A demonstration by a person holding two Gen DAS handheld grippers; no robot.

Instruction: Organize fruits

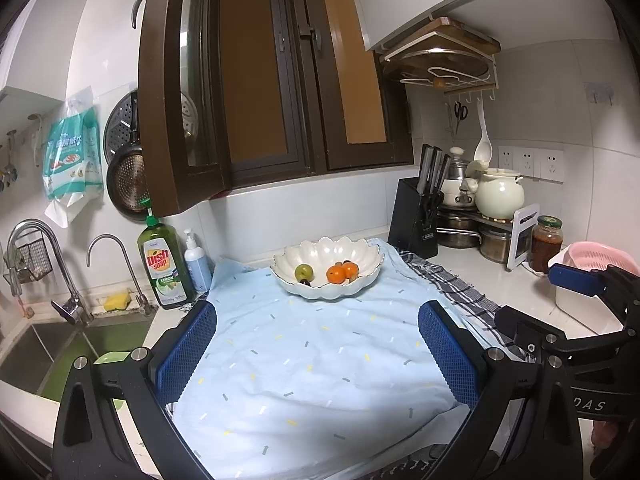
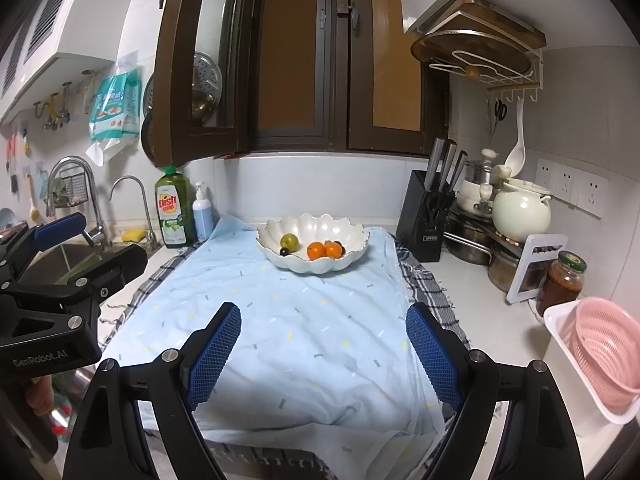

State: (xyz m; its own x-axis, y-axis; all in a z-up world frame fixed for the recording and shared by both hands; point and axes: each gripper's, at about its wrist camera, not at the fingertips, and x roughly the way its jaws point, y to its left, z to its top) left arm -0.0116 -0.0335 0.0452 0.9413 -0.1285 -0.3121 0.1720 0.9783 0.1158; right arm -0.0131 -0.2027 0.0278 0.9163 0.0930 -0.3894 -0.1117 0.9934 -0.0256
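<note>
The cloth (image 2: 304, 344) spreads under and ahead of both grippers, bare of fruit. Well ahead of them on its far end sits the bowl (image 1: 326, 276), and all the fruit seen is already in it: a green fruit (image 1: 303, 271) left, two orange fruits (image 1: 342, 273) right, small dark ones between. The left gripper (image 1: 318, 354) and right gripper (image 2: 324, 354) hang side by side, jaws wide, nothing between them. Judging by this, sorting looks finished or unstarted; any pick should come from above the rim, pads astride one fruit.
</note>
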